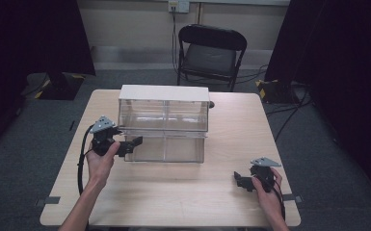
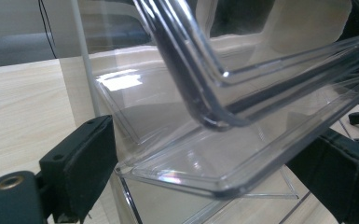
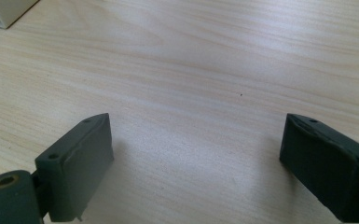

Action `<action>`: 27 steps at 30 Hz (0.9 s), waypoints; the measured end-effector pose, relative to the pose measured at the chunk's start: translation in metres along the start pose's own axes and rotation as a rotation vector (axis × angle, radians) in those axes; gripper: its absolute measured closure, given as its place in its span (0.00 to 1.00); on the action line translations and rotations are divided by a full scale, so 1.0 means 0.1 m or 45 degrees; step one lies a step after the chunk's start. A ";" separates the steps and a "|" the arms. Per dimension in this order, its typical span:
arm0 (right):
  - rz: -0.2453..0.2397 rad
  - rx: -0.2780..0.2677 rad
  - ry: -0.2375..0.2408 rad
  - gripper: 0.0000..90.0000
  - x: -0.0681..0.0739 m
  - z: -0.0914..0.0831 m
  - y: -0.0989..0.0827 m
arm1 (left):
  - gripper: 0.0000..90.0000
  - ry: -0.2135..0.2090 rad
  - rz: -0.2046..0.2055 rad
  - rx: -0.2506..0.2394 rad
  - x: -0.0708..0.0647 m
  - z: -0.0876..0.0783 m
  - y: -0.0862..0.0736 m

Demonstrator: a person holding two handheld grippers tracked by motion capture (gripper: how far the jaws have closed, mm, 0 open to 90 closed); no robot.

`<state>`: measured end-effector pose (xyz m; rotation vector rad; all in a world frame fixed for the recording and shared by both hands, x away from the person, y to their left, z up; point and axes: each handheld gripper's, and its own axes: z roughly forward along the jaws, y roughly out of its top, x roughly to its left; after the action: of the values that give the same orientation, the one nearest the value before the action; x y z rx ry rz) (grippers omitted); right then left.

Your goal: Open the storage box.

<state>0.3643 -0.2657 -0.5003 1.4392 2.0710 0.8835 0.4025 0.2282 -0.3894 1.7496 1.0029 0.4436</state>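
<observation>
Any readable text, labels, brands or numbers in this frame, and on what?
None can be read. The clear plastic drawer cabinet with a white top, the light wooden table and both black grippers, left and right, carry no legible marks. Faint marks on a white corner in the right gripper view are too blurred to read.

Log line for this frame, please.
left tongs: open, at clear drawer unit's lower drawer front | right tongs: open, idle over table

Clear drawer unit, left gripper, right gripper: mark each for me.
clear drawer unit (image 1: 164, 94), high view, white top panel
left gripper (image 1: 134, 142), high view, between its fingertips
right gripper (image 1: 240, 181), high view, between its fingertips
</observation>
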 end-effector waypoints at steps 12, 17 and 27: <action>0.000 0.000 0.000 0.10 0.00 0.00 0.00 | 0.10 0.002 0.003 0.000 0.00 0.00 0.00; 0.000 0.000 0.000 0.10 0.00 0.00 0.00 | 0.10 0.002 0.003 0.001 0.00 0.00 0.00; 0.000 0.000 0.000 0.10 0.00 0.00 0.00 | 0.10 0.002 0.002 0.005 0.00 0.00 0.00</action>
<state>0.3643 -0.2657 -0.5003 1.4396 2.0710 0.8836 0.4030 0.2281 -0.3897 1.7544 1.0040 0.4444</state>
